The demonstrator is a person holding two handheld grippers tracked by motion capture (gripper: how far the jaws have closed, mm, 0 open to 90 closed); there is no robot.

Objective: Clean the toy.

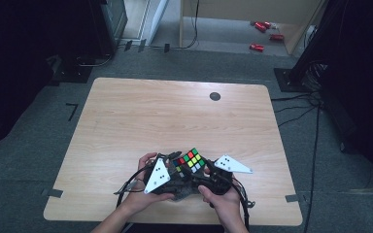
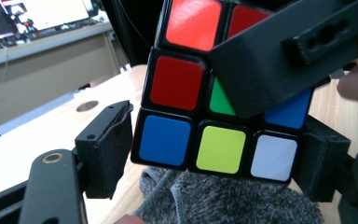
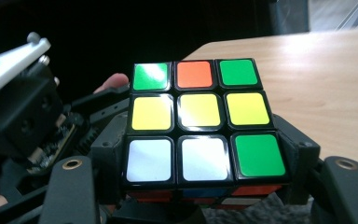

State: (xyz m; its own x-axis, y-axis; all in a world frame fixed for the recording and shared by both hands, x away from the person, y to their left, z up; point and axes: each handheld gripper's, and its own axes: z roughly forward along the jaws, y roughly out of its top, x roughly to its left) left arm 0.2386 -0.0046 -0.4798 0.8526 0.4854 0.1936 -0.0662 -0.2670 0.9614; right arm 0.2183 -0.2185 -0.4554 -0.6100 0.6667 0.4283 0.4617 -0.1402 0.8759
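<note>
Cube (image 1: 190,161) is seen in the high view between both tools, above the counter's (image 1: 175,111) near edge. In the left gripper view, the left tool (image 2: 214,154) brackets its bottom layer, one pad apart. In the right gripper view, the right tool (image 3: 200,158) clamps it; a layer turn is judged next, needing a firm left grip.

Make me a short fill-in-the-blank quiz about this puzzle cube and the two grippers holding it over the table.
1. In the right gripper view, the centre sticker of the facing side of the cube is ____.
2. Under the cube, in the left gripper view, lies a grey ____ cloth.
3. The right gripper has its jaws on the two ____ of the cube's bottom layer.
4. The round dark spot sits on the far part of the ____ table.

Missing words: yellow; fuzzy; sides; wooden
</note>
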